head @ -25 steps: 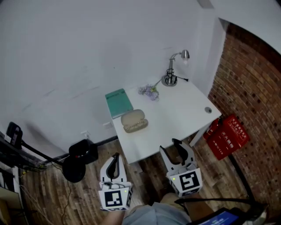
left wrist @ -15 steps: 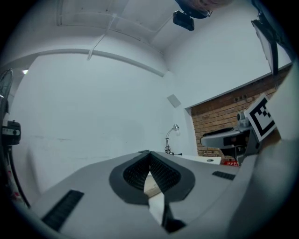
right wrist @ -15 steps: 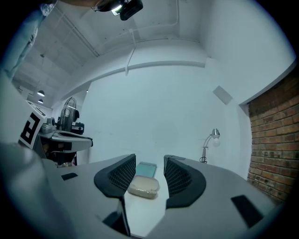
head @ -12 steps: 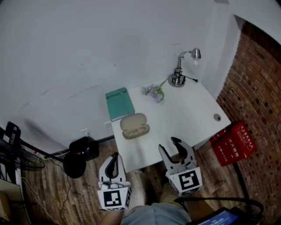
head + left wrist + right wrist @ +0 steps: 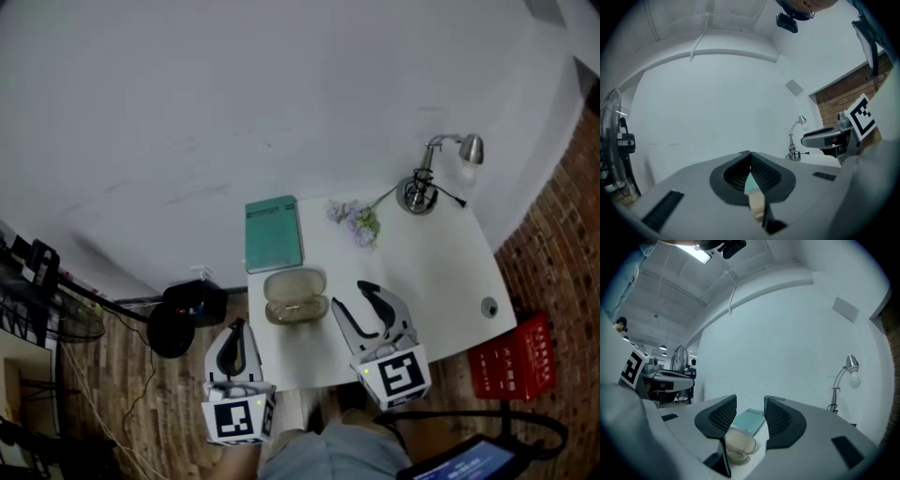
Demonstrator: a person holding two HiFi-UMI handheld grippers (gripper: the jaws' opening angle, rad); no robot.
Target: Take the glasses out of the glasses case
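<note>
An open beige glasses case (image 5: pixel 295 297) lies on the white table (image 5: pixel 422 272) near its front left corner, with the glasses (image 5: pixel 298 310) lying in its near half. My right gripper (image 5: pixel 351 298) is open over the table's front edge, just right of the case and not touching it. In the right gripper view the case (image 5: pixel 738 444) sits low between and beyond the open jaws (image 5: pixel 750 404). My left gripper (image 5: pixel 236 330) is shut, off the table's front left corner. In the left gripper view its jaws (image 5: pixel 750 155) meet with nothing in them.
A teal book (image 5: pixel 273 234) lies behind the case, with a flower sprig (image 5: pixel 356 221) and a desk lamp (image 5: pixel 427 183) further right by the white wall. A red box (image 5: pixel 514 361) stands on the wooden floor at right. A black object (image 5: pixel 186 311) and cables lie at left.
Both grippers have come forward toward the table. The right one now reaches over the front edge beside the case. The left one has closed in on the table's corner.
</note>
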